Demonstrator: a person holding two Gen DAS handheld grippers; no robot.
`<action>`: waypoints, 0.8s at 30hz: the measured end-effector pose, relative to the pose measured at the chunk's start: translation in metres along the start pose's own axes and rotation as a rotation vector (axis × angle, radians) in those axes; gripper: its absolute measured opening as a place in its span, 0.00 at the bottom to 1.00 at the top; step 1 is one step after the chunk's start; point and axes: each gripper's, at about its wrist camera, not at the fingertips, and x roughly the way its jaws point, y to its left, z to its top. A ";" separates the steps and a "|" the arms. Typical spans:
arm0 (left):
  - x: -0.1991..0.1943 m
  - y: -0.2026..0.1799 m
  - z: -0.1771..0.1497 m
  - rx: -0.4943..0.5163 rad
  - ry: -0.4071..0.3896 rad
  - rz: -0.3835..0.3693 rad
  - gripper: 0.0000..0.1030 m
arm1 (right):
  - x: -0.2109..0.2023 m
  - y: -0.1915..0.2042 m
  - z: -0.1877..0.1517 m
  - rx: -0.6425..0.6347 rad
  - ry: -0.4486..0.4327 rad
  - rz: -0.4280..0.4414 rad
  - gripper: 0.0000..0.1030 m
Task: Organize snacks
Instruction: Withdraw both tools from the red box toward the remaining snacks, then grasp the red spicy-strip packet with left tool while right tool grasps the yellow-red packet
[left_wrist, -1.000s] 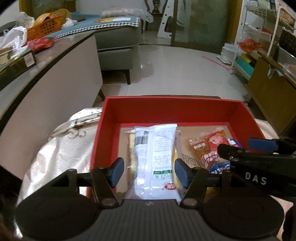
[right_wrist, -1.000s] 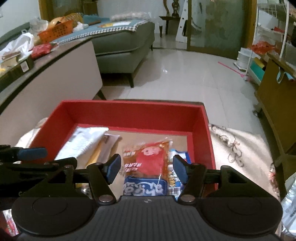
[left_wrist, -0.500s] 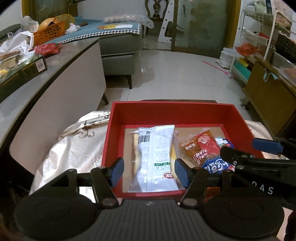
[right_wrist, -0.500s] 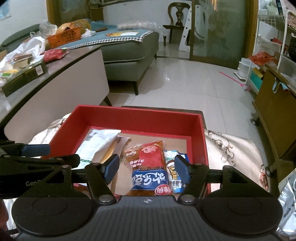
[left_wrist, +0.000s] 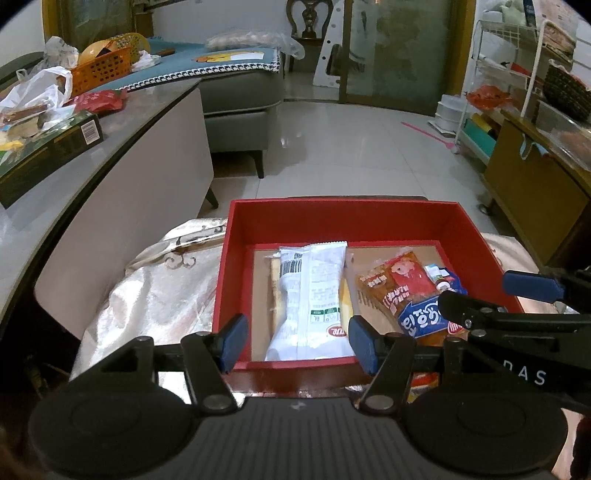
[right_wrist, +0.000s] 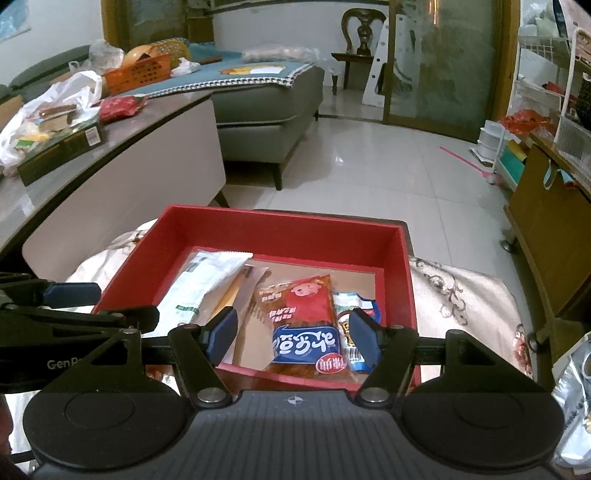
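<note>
A red box (left_wrist: 340, 218) (right_wrist: 280, 232) stands on a small table with a pale cloth. Inside lie a white snack packet (left_wrist: 314, 295) (right_wrist: 199, 284), a red and blue snack packet (left_wrist: 410, 291) (right_wrist: 303, 325) and a small blue-edged packet (right_wrist: 356, 306). My left gripper (left_wrist: 297, 343) is open and empty, above the box's near edge in line with the white packet. My right gripper (right_wrist: 291, 338) is open and empty, above the near edge over the red and blue packet. Each gripper shows at the side of the other's view.
A long grey counter (left_wrist: 55, 173) with bags, a dark box (left_wrist: 48, 151) and an orange basket (left_wrist: 101, 70) runs along the left. A grey sofa (left_wrist: 240, 96) stands behind. A wooden cabinet (left_wrist: 535, 184) and wire rack (left_wrist: 513, 74) are on the right. A silvery bag (right_wrist: 572, 387) lies at the right.
Both grippers have drawn back and up from the box, so it looks smaller and its near edge now shows. Both stay open and empty. The packets have not moved.
</note>
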 end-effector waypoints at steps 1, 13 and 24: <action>-0.002 0.001 -0.001 0.001 0.000 -0.001 0.53 | -0.001 0.001 -0.001 -0.001 -0.001 0.002 0.71; -0.020 0.026 -0.028 -0.009 0.042 0.004 0.54 | -0.015 0.023 -0.016 -0.055 0.024 0.038 0.74; -0.021 0.061 -0.067 -0.065 0.154 -0.015 0.54 | -0.026 0.038 -0.039 -0.073 0.081 0.074 0.74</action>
